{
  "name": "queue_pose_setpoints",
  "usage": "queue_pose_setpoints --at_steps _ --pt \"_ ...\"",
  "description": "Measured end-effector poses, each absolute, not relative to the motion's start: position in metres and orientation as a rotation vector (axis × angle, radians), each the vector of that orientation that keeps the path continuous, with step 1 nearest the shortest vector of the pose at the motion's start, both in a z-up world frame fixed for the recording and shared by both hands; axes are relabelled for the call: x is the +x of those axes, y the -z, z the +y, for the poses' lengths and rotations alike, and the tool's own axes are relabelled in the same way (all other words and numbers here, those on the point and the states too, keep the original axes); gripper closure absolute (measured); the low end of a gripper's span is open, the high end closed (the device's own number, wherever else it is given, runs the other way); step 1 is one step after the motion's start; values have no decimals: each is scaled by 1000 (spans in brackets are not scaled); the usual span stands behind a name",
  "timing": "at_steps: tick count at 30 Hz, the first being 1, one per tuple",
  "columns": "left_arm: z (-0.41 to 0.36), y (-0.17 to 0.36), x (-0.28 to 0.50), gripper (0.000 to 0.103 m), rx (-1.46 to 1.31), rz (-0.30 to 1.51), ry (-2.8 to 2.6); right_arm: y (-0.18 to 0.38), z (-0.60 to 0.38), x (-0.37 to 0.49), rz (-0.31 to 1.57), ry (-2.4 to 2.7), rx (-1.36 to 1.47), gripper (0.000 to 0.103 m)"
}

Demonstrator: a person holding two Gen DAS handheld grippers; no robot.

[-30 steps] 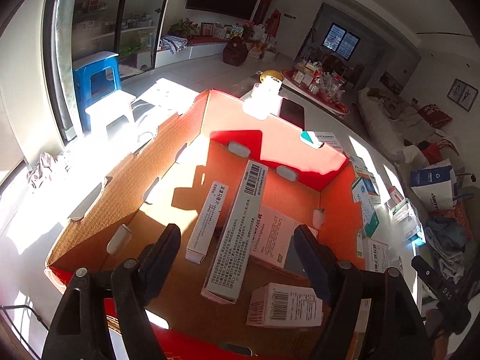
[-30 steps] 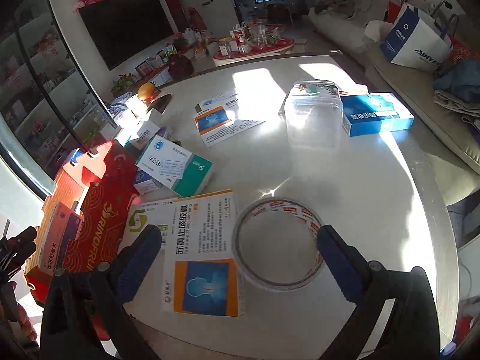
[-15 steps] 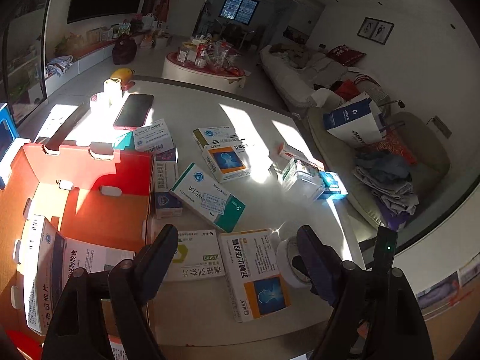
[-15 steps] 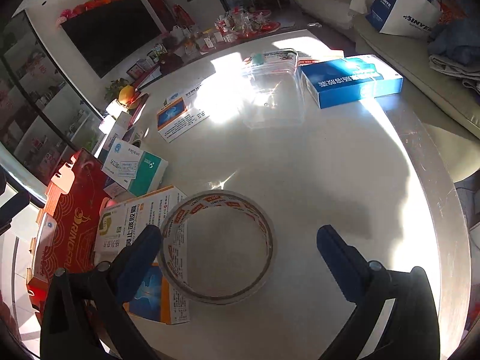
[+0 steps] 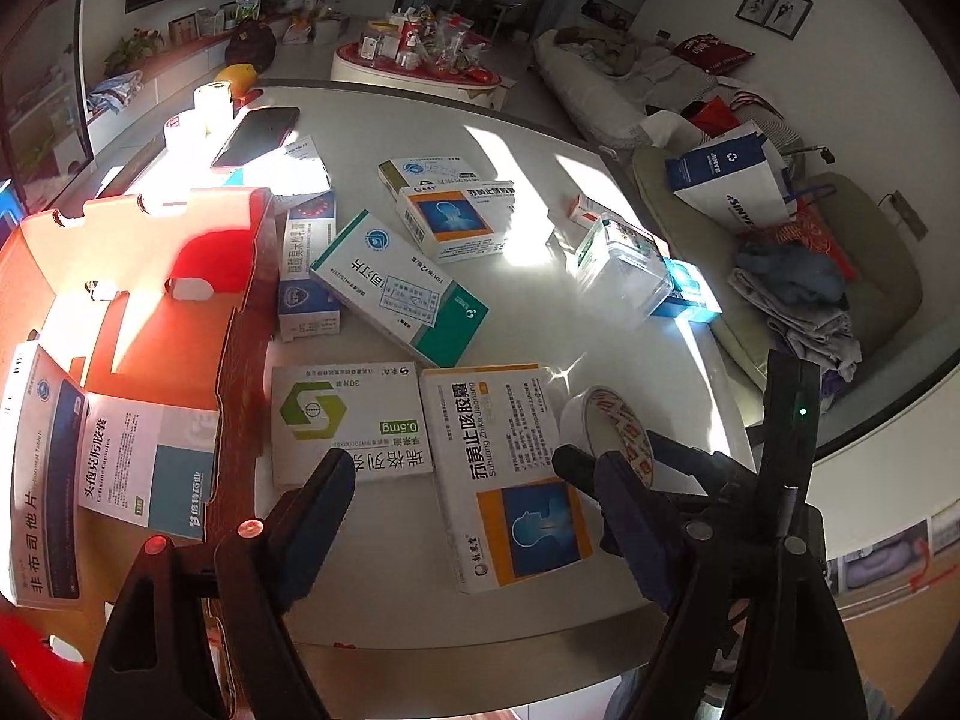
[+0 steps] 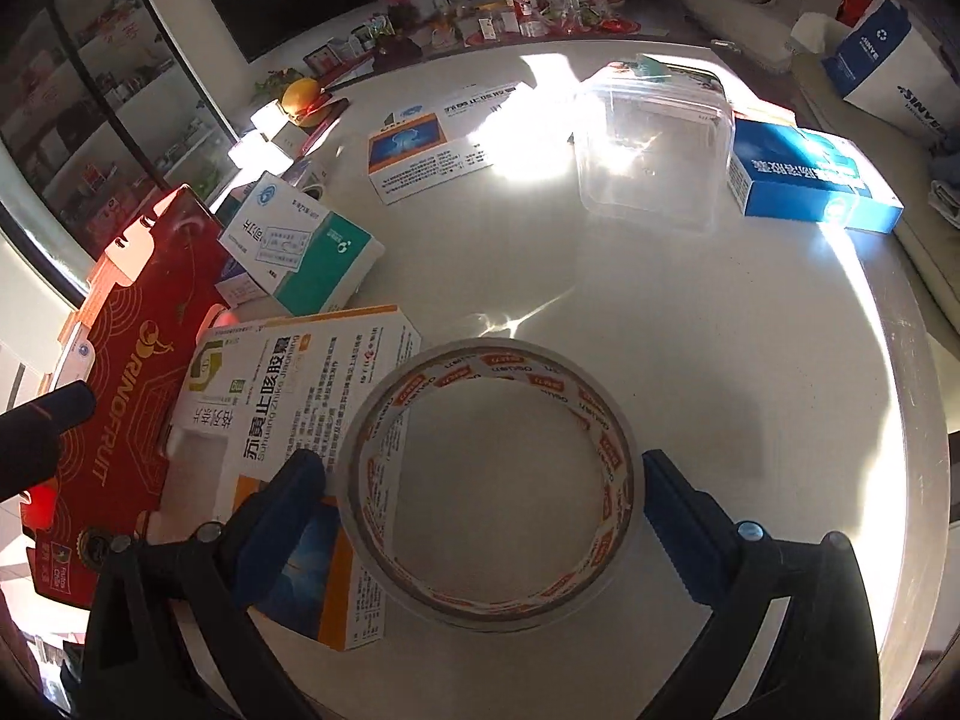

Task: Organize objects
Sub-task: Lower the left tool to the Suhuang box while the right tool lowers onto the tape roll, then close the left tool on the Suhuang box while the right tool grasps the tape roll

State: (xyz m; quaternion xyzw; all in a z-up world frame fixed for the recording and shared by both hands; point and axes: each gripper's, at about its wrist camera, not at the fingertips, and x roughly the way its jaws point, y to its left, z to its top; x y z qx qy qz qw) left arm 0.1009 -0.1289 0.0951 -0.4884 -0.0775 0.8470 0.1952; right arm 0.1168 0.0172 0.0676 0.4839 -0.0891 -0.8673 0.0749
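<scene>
Right gripper [image 6: 483,483] advanced since earlier frame; fingers now spread either side of tape roll [image 6: 492,480], apparently not yet clamped, likely for pickup. Roll lies flat on table [image 6: 750,330], touching orange-white box [image 6: 300,420]. Left gripper [image 5: 474,492] spread, empty, hovering over that box beside red carton [image 5: 150,276].

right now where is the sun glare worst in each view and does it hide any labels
Left wrist view: hard sunlight blows out the red cardboard box rim and the white rolls at the far left; nearby box print stays legible. Right wrist view: glare washes over the clear plastic container and the table around it, bleaching the far end of the orange-and-blue box; fisheye bends the edges.
</scene>
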Motion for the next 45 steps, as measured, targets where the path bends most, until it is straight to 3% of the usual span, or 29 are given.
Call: queue_pose_setpoints --at_steps 1,11,23,28,29,31,35,45 --pt "-128 -94 102 17 -1375 -219 -2368 -69 17 119 -286 2602 1433 14" --pt "-103 -76 103 13 -1480 -69 -2382 -74 82 150 -764 2575 1339 14" --pt "-23 -19 92 7 -1759 309 -2523 -83 113 191 -865 2588 1285 14" --pt "-37 -5 84 0 -1840 63 -2447 -83 117 195 -893 2585 1264 14" --pt "-38 -6 83 2 -1822 63 -2451 -82 117 196 -904 2583 1267 14" --pt "-42 -14 86 20 -1733 47 -2465 -79 117 197 -929 2571 1272 14" --pt "-62 -19 93 20 -1607 -256 -2288 -72 115 203 -998 2538 1281 14" --pt "-114 -90 149 20 -1248 -251 -2315 -53 98 215 -1264 2271 1216 13"
